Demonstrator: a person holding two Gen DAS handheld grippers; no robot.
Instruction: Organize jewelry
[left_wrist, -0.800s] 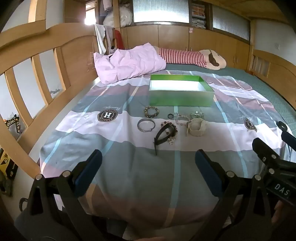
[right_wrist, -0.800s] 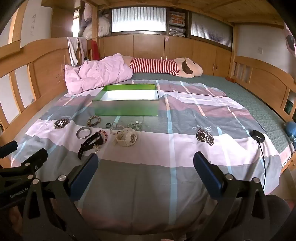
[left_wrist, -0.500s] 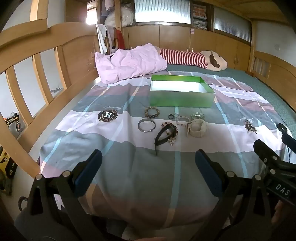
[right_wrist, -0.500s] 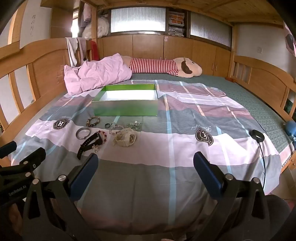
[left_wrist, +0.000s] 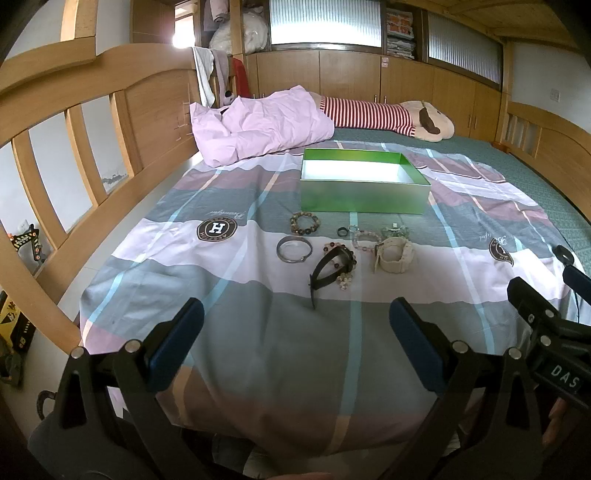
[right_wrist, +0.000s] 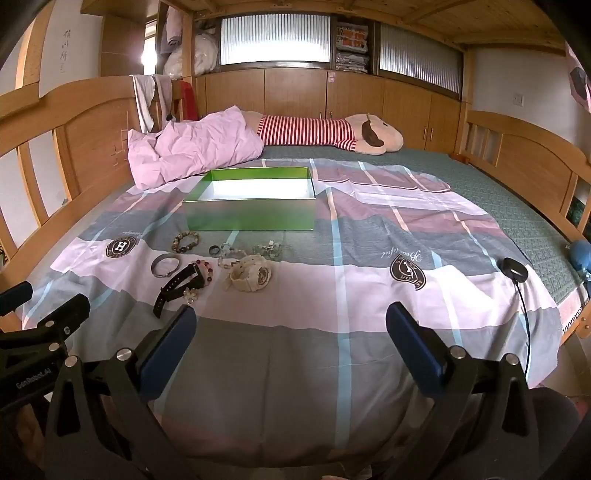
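Observation:
An open green box (left_wrist: 364, 184) (right_wrist: 251, 208) sits on the bedspread. In front of it lie several pieces: a beaded bracelet (left_wrist: 305, 223) (right_wrist: 185, 242), a silver bangle (left_wrist: 294, 249) (right_wrist: 165, 265), a black watch (left_wrist: 327, 269) (right_wrist: 177, 288) over a red bead bracelet, a cream watch (left_wrist: 393, 254) (right_wrist: 250, 277), a small black ring (left_wrist: 342, 232) and a pale bead bracelet (left_wrist: 364, 240). My left gripper (left_wrist: 295, 339) is open and empty, short of the jewelry. My right gripper (right_wrist: 291, 343) is open and empty, to the right of the left one.
A pink quilt (left_wrist: 258, 125) and a striped plush toy (left_wrist: 388, 118) lie behind the box. Wooden bed rails run along the left (left_wrist: 74, 122) and the right (right_wrist: 517, 155). A black puck on a cable (right_wrist: 515, 271) lies at the bed's right edge.
Both grippers have shifted very slightly; the view has hardly changed. The jewelry and the box have not moved.

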